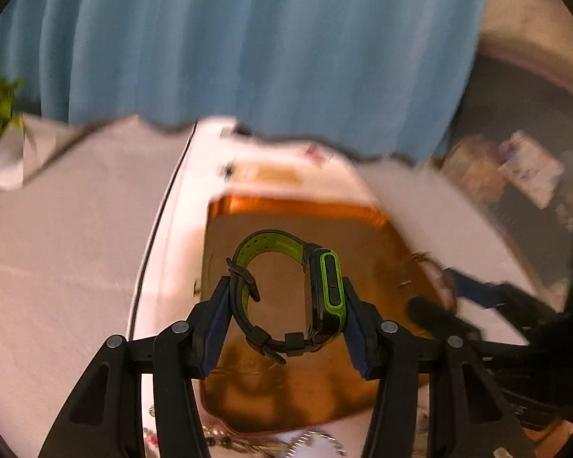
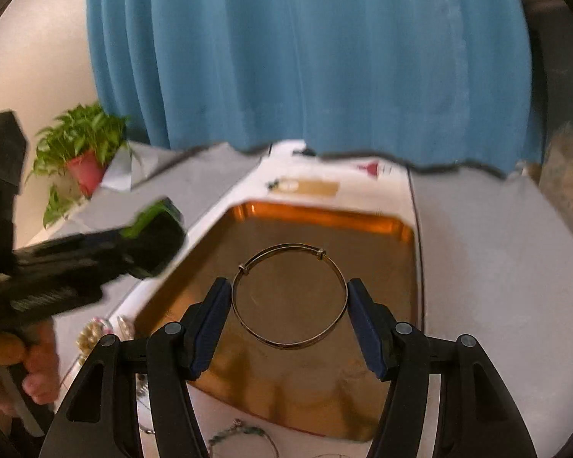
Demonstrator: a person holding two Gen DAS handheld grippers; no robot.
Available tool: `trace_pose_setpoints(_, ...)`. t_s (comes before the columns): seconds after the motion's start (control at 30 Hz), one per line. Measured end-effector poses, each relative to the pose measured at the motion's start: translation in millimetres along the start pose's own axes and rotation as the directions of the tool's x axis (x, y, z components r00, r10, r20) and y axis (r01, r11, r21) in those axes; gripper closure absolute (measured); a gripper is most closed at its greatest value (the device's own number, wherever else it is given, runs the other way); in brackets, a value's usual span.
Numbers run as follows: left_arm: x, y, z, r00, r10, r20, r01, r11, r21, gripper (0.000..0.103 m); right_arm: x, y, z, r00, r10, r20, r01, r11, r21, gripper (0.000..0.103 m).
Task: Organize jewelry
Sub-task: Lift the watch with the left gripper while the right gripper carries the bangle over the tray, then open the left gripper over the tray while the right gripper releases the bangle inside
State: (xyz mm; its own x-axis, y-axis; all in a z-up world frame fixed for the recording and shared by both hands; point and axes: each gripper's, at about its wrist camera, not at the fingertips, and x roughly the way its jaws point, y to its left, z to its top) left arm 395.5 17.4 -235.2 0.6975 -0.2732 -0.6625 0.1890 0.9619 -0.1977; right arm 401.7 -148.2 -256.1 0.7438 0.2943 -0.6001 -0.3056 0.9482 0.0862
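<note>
I have a black and green watch [image 1: 286,294] clamped in my left gripper [image 1: 284,305], its pads pressing the buckle side of the strap and the green-edged case. My right gripper [image 2: 289,301] grips a thin gold bangle [image 2: 289,295] across its width, both pads touching the ring. Both pieces hang above a shiny copper tray [image 2: 324,221], which sits on a white mat [image 2: 386,183] over the grey-covered table [image 2: 496,267]. More jewelry [image 2: 95,330], blurred, lies on the mat by the tray's near left corner. A potted plant [image 2: 82,152] stands at the table's far left corner, and a blue curtain [image 2: 305,57] hangs behind the far edge.
</note>
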Motion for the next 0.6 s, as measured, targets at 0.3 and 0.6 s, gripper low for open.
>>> trace_pose_setpoints(0.3, 43.0, -1.2, -15.9, 0.990, 0.053, -0.133, -0.048, 0.998, 0.037, 0.054, 43.7, -22.3, -18.2, 0.988, -0.042, -0.150, 0.050, 0.998, 0.050, 0.041)
trace_pose_setpoints(0.6, 13.5, -4.7, -10.9, 0.999, 0.021, -0.027, -0.020, 0.998, 0.058, 0.027, 43.4, -21.5, -23.7, 0.987, -0.068, -0.149, 0.074, 0.997, 0.036, 0.025)
